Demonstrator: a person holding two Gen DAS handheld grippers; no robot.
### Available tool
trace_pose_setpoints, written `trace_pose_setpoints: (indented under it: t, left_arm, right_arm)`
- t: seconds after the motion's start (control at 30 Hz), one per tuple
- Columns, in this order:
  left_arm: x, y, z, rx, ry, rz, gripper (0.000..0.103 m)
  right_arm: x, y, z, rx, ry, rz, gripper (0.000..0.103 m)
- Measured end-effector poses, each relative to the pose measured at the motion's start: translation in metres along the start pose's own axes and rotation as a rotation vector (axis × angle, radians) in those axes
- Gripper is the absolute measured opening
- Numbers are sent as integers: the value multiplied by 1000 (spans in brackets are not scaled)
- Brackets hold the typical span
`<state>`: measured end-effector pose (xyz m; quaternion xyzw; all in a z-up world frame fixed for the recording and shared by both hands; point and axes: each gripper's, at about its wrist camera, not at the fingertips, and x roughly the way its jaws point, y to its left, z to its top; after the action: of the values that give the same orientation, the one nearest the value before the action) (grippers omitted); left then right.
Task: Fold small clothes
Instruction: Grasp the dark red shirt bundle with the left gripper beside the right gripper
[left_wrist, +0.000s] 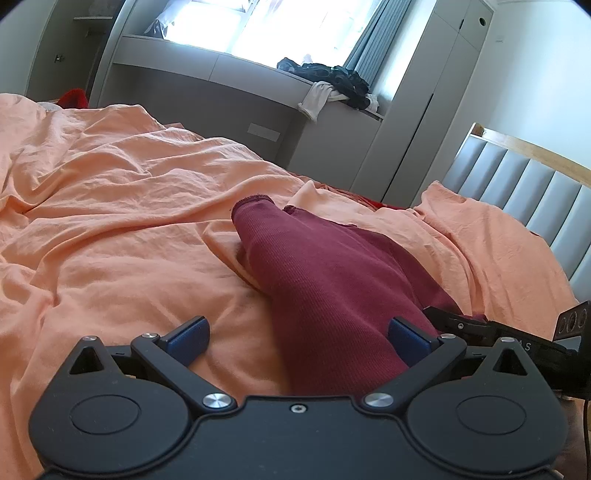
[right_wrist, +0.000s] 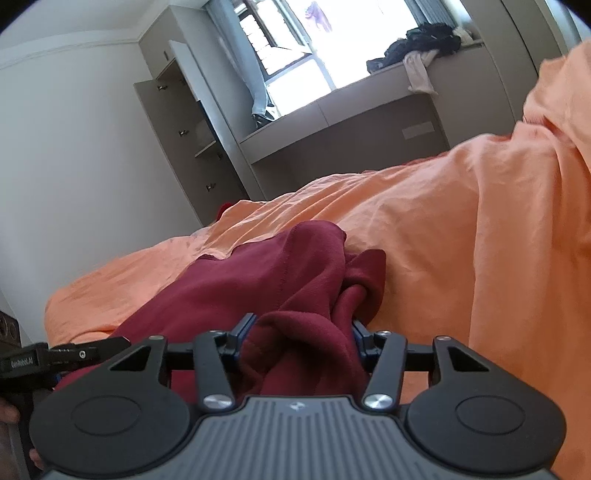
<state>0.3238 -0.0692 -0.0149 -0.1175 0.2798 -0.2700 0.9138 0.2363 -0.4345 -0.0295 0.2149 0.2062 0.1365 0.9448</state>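
A dark red ribbed garment (left_wrist: 325, 273) lies on the orange bed sheet (left_wrist: 110, 206). My left gripper (left_wrist: 297, 339) is open, its blue pads wide apart, with one end of the garment lying between them. The right gripper shows at the right edge of the left wrist view (left_wrist: 517, 339). In the right wrist view my right gripper (right_wrist: 301, 338) is shut on a bunched fold of the red garment (right_wrist: 258, 280). The left gripper (right_wrist: 62, 356) shows at the left edge of that view, over the garment's other end.
The sheet (right_wrist: 461, 229) is rumpled, with a raised mound at the right. A padded grey headboard (left_wrist: 524, 192) stands to the right. A grey window ledge (left_wrist: 240, 74) holds a pile of dark clothes (left_wrist: 328, 77). A tall cabinet (right_wrist: 184, 129) stands by the wall.
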Motion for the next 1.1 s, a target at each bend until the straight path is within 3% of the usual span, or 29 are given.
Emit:
trace_pose_setpoints:
  t: [0.77,1.1]
  left_arm:
    - [6,2,8,-5,49,6,102]
    - [5,4,8,-22,57,-39,90]
  right_arm:
    - [2,-10,-4,98,-5,13,57]
    - [2,-9,-5,104,-5,14,57]
